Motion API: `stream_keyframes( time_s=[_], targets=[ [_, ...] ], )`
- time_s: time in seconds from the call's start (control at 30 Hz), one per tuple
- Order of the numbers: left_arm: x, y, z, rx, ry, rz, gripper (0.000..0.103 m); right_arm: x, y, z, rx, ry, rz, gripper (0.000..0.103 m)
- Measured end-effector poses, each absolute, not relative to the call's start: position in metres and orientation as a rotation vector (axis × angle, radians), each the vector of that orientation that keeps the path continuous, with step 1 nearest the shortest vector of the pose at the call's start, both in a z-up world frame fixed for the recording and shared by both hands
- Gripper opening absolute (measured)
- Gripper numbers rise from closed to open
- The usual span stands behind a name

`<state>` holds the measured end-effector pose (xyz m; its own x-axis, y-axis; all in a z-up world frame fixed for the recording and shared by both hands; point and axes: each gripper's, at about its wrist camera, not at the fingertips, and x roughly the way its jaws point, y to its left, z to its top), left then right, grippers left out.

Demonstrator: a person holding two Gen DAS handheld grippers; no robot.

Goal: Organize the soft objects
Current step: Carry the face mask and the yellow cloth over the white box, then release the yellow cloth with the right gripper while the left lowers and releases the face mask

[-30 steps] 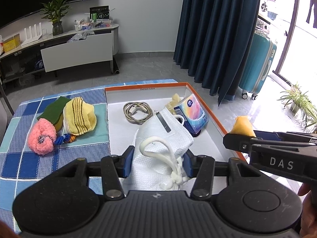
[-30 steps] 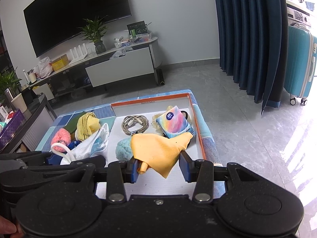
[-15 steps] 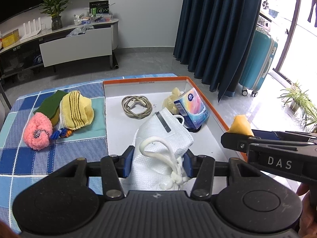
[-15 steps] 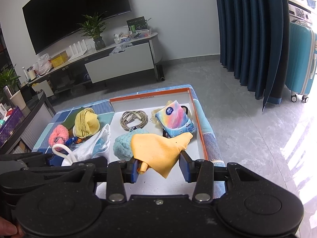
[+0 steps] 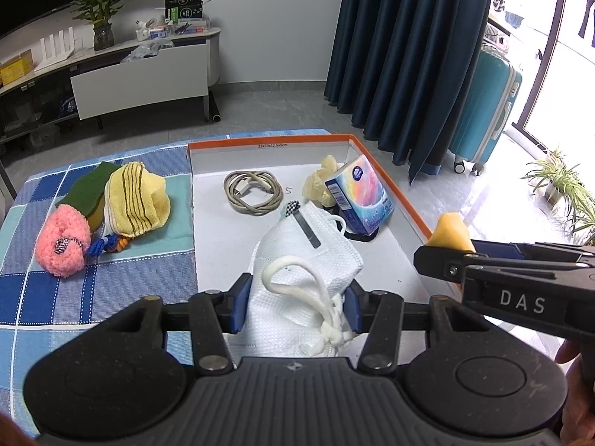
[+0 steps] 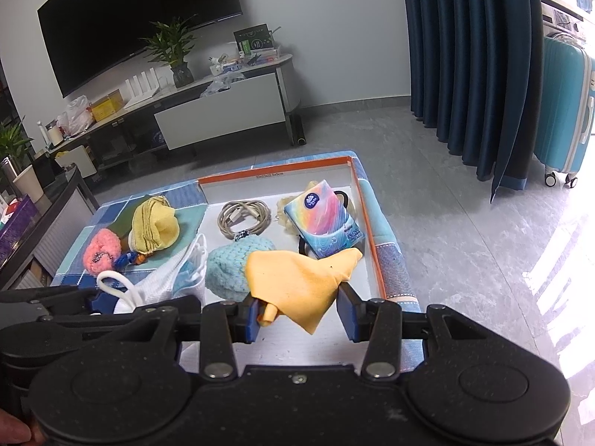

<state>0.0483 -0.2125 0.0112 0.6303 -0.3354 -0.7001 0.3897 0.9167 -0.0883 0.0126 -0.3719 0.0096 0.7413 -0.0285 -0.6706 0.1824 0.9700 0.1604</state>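
Left gripper [image 5: 295,306] pinches a white mask [image 5: 305,260], its pads pressed on the cloth's two sides, and holds it above the near half of the box [image 5: 409,204]. Right gripper [image 6: 297,314] carries an orange cloth [image 6: 297,278] that hangs between its pads; the left pad bears on a rolled edge and the right pad meets a fold, so the jaws seem clamped on it, also above the box's near end.

Inside the box lie a coiled cable [image 5: 253,193] toward the far wall, a tissue pack [image 5: 359,197] against the right wall, a pale crumpled lump [image 5: 319,182] just behind the pack, and a blue knitted ball [image 6: 232,265] near the middle. Left of the box, on the checked cloth [image 5: 55,297], sit a yellow towel [image 5: 135,200], a green sponge [image 5: 87,191] and a pink puff [image 5: 63,241], close together.

Judging by this, the sorting is partway: a small pile of soft things already stands left of the box, two more are in the air, and the knitted ball and pale lump remain inside. Which side is the goal I cannot tell for sure.
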Motion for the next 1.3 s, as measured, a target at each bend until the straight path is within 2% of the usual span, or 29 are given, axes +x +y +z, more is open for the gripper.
stream_keyframes(
  time_s=[0.6,1.3],
  targets=[
    [0.065,-0.219,0.013,0.058,0.794,-0.417,0.050,0.030,-0.379,0.011,0.218,0.725,-0.120,0.052],
    [0.110,-0.224,0.027,0.042,0.786,-0.412,0.051,0.104,-0.390,0.034,0.195,0.712,-0.097,0.052]
  ],
)
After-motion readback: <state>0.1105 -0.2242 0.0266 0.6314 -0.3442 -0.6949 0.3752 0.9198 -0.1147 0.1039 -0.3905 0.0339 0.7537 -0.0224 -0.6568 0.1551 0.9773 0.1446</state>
